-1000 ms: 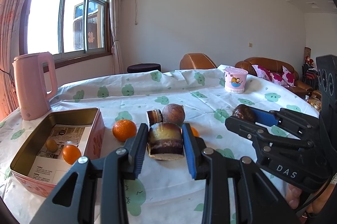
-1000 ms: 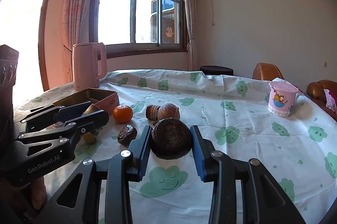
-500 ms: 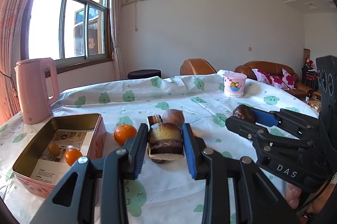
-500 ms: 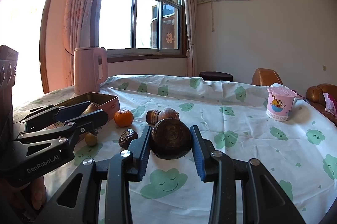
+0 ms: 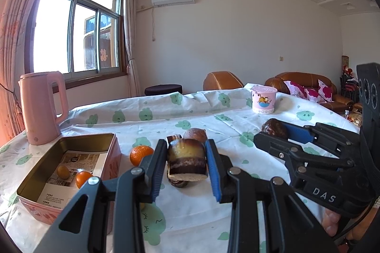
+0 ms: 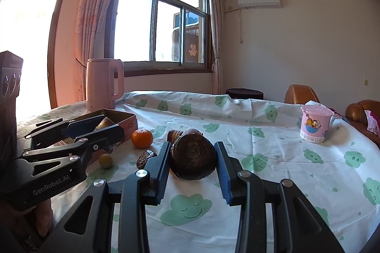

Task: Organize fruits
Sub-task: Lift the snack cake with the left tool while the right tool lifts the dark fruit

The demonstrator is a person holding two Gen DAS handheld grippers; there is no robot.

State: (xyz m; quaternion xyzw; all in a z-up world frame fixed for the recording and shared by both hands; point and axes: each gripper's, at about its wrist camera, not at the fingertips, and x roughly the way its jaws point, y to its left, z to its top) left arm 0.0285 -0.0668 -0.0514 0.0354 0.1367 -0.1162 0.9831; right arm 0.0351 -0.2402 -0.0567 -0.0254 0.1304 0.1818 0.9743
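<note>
The left gripper (image 5: 186, 159) has its blue-padded jaws closed on a short cut chunk of fruit with a yellow top and dark brown lower band (image 5: 186, 158), held above the bench (image 5: 237, 124), which is covered by a white cloth printed with green smiling clouds. The right gripper (image 6: 192, 158) has its jaws pressed against both sides of a round dark brown fruit with a ringed end face (image 6: 192, 156), also lifted clear of the cloth.

To the left stands an open rectangular pink tin with a gold interior (image 5: 30, 178); inside it, on a printed paper sheet, lie a small orange citrus fruit (image 5: 83, 178) and a smaller yellowish fruit (image 5: 62, 171). Just beside the tin's right wall sits an orange mandarin (image 6: 141, 138). Behind the held pieces rest a rounded brown fruit (image 5: 194, 134) and a small dark cut piece (image 5: 173, 137) touching it. In the right wrist view, a small yellow-green fruit (image 6: 105, 160) and a wrinkled dark brown piece (image 6: 145, 158) lie on the cloth near the tin.

A pink electric kettle (image 5: 41, 107) stands at the bench's far left corner, and a pink lidded cartoon cup (image 5: 263, 99) well apart on the far right.
</note>
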